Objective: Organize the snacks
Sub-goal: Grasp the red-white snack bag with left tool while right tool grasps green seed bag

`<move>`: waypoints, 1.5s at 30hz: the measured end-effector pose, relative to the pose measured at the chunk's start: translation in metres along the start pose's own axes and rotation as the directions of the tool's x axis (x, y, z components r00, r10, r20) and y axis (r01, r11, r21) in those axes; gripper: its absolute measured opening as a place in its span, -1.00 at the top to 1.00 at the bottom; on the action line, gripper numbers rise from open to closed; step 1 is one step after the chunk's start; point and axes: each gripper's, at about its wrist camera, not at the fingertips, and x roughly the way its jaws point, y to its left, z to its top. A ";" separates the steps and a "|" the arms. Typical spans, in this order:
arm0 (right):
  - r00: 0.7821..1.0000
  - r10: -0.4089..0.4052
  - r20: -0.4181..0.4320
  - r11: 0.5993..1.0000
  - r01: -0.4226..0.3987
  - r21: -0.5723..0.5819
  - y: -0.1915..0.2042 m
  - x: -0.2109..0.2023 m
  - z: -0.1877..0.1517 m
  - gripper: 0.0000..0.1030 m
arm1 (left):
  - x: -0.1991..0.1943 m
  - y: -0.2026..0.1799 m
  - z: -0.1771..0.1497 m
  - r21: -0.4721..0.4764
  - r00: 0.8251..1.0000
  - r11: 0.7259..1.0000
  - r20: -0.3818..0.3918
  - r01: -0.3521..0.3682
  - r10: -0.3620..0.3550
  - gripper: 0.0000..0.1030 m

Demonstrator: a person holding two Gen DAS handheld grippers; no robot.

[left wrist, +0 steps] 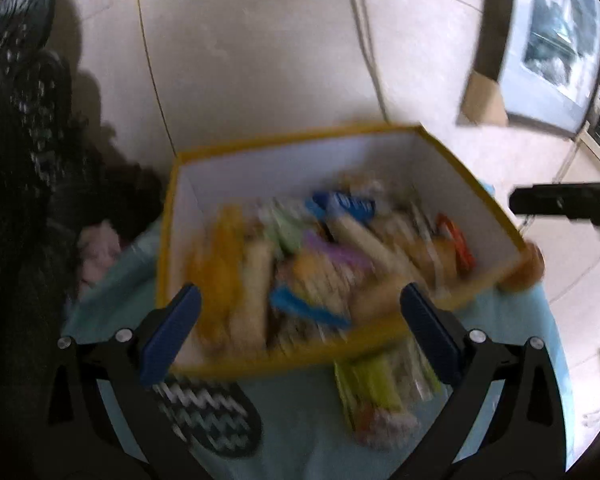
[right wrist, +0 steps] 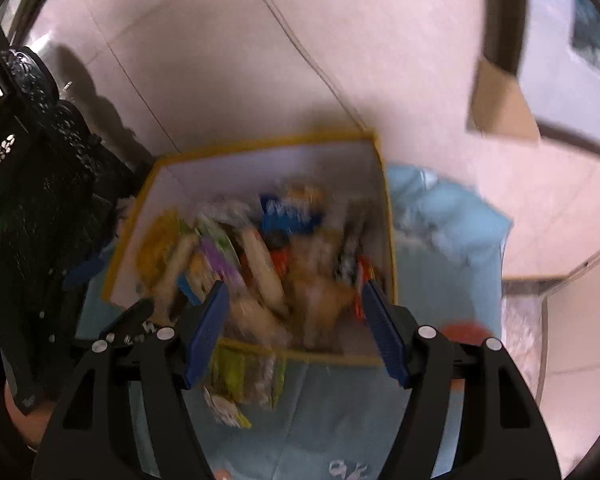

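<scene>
A yellow-rimmed box [left wrist: 300, 138] with white inner walls holds several blurred snack packets [left wrist: 320, 256]. It stands on a light blue cloth [left wrist: 300, 412]. My left gripper [left wrist: 300, 304] is open and empty, hovering over the box's near edge. A green and white snack packet [left wrist: 384, 392] lies on the cloth just in front of the box. In the right wrist view the same box [right wrist: 260, 145] and packets [right wrist: 260, 256] show. My right gripper [right wrist: 294, 300] is open and empty above the near edge. The green packet [right wrist: 240, 380] lies below it.
A black and white zigzag pouch [left wrist: 212, 412] lies on the cloth at the front left. A brown round snack [left wrist: 524, 268] sits at the box's right corner. A cardboard piece [left wrist: 484, 100] and a framed picture [left wrist: 556, 40] lie on the tiled floor. The other gripper [left wrist: 564, 202] shows at right.
</scene>
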 end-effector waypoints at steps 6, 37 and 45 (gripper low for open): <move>0.999 0.001 -0.032 0.999 0.000 0.042 -0.008 0.001 -0.041 -0.34 | 0.000 -0.032 -0.065 0.063 0.999 0.997 -0.039 0.037 -0.035 -0.96; 0.975 -0.176 -0.138 0.966 0.145 -0.212 0.103 0.146 -0.110 -0.61 | 0.044 0.009 -0.170 0.024 0.994 1.000 -0.109 0.011 -0.008 -0.96; 0.941 -0.242 -0.237 0.966 0.210 -0.150 0.069 0.154 -0.116 -0.97 | 0.032 0.015 -0.184 0.014 0.996 1.000 -0.090 0.027 -0.025 -0.96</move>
